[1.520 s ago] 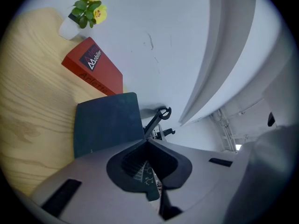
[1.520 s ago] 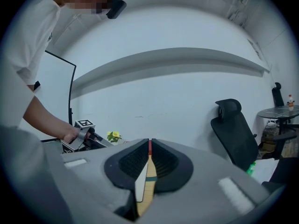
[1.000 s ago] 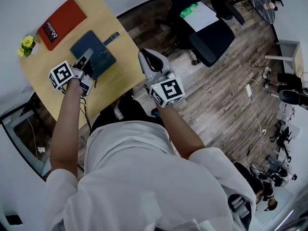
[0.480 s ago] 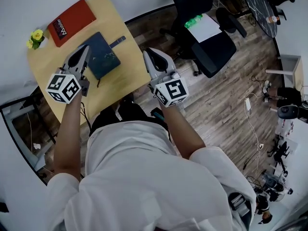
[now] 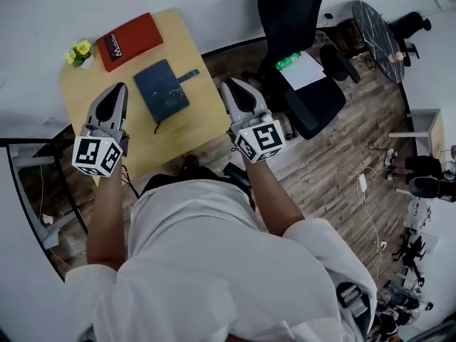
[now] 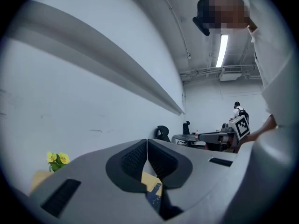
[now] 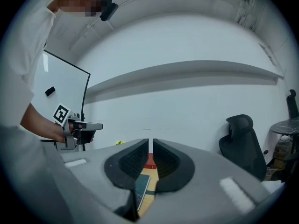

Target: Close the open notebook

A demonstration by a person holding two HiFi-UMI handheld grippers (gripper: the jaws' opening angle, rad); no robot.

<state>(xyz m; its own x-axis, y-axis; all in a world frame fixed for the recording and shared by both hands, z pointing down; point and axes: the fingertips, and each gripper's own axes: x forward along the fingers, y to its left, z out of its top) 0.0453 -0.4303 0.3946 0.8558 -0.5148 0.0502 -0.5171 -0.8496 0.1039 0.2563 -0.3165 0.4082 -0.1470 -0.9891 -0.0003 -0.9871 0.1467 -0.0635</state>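
The dark blue notebook (image 5: pixel 162 90) lies closed and flat on the small wooden table (image 5: pixel 192 123), its strap tab sticking out at the right. My left gripper (image 5: pixel 116 91) hangs shut and empty above the table's left part, clear of the notebook. Over the table's right edge, my right gripper (image 5: pixel 234 87) is likewise shut and empty. In the left gripper view the pads (image 6: pixel 135 158) meet, and a sliver of the notebook (image 6: pixel 153 198) shows below them. In the right gripper view the notebook (image 7: pixel 141 185) lies under the shut gripper (image 7: pixel 150 147).
A red book (image 5: pixel 130 41) and a small pot of yellow flowers (image 5: pixel 80 51) sit at the table's far side by the white wall. A black office chair (image 5: pixel 299 27) with papers on its seat stands to the right on the wood floor.
Both grippers have risen. The left one has left the notebook's near-left corner, moved left and rolled upright. The notebook lies closed throughout.
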